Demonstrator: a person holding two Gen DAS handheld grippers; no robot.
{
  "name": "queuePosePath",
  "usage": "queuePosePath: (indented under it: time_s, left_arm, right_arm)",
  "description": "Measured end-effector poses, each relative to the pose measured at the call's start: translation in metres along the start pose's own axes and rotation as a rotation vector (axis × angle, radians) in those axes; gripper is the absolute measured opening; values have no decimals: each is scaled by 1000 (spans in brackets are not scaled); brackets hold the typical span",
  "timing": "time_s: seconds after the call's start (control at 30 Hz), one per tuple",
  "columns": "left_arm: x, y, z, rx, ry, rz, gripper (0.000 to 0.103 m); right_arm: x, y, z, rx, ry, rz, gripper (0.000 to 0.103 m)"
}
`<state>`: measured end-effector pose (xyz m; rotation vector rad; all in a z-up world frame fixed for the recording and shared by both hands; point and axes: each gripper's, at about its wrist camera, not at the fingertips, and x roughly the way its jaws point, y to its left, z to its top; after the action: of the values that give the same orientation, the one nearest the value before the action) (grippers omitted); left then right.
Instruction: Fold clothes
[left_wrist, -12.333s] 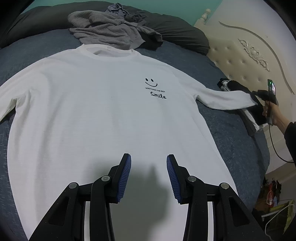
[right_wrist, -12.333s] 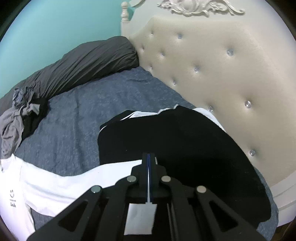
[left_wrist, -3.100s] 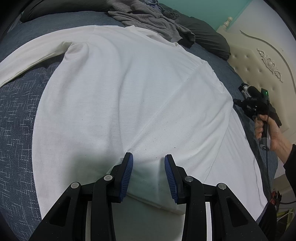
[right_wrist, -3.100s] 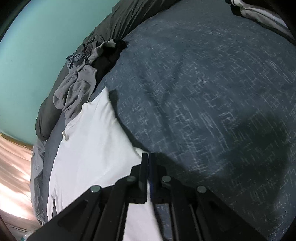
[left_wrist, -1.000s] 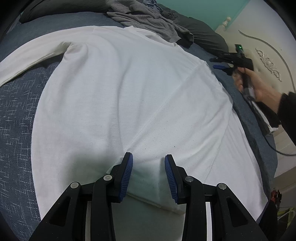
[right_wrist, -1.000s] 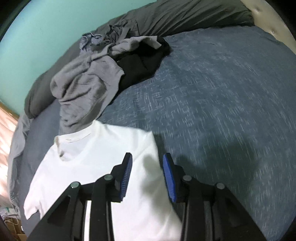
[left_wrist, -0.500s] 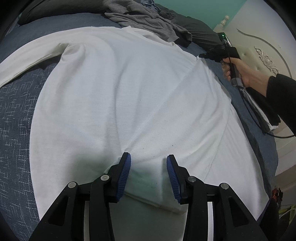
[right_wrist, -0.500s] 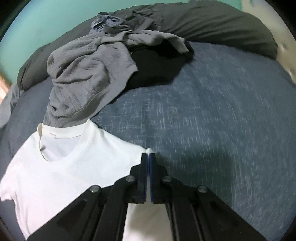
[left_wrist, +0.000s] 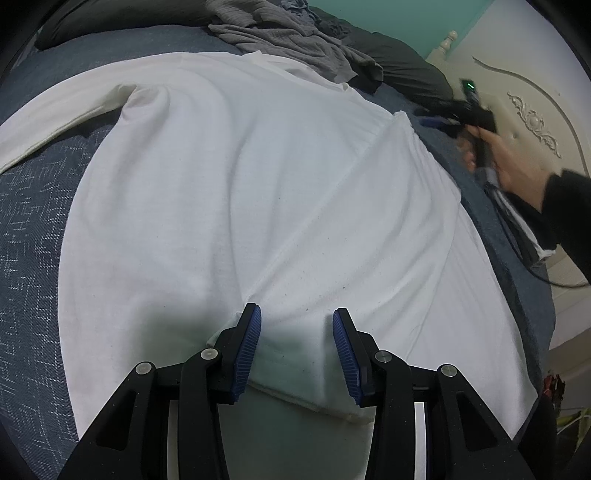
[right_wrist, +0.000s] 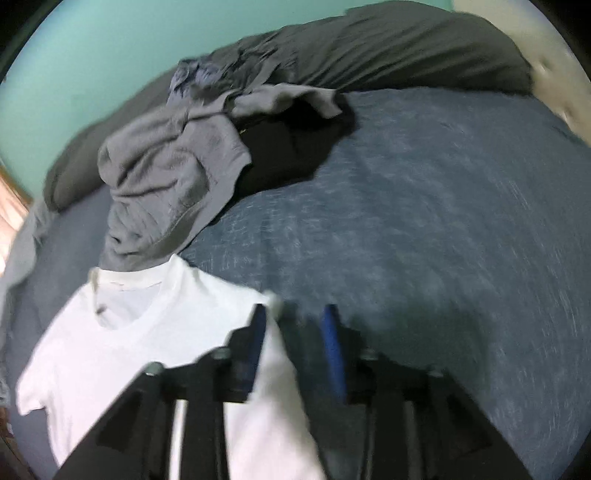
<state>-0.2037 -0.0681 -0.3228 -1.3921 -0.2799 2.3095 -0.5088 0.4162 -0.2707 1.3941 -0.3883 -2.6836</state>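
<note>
Though motion blurs it, the right claw (right_wrist: 295, 325) gapes beside the white shirt (right_wrist: 155, 332).

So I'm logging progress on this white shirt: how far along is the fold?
Done: the white shirt lies spread on the bed, one sleeve folded across its body. In hand: nothing gripped; the left hand-held gripper is open over the sleeve cuff, the right hand-held gripper open at the shoulder corner. Left: the other sleeve, the body folds, and the grey clothes pile.

The shirt (left_wrist: 258, 177) lies on the bed (left_wrist: 29, 206), the clothes pile (left_wrist: 288, 37) behind its collar.
</note>
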Motion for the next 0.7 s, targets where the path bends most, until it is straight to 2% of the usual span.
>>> queuePosePath:
  time_s: [0.07, 0.23, 0.43, 0.5, 0.53, 0.7]
  left_arm:
    - [0, 0, 0, 0, 0, 0, 44]
    - [0, -2, 1, -1, 1, 2, 44]
    - [4, -5, 4, 1, 2, 9, 46]
    - [5, -5, 5, 1, 3, 11, 46]
    - [6, -6, 6, 1, 3, 12, 47]
    - [7, -6, 7, -9, 2, 6, 48]
  right_arm:
    - [-15, -18, -16, 22, 7, -3, 34]
    - [-47, -44, -71, 97, 21, 121, 34]
    - [-44, -46, -121, 95, 111, 134, 34]
    - [-43, -45, -129, 96, 106, 141, 20]
    - [-44, -44, -131, 101, 92, 141, 6]
    - [-64, -42, -132, 140, 9, 118, 3]
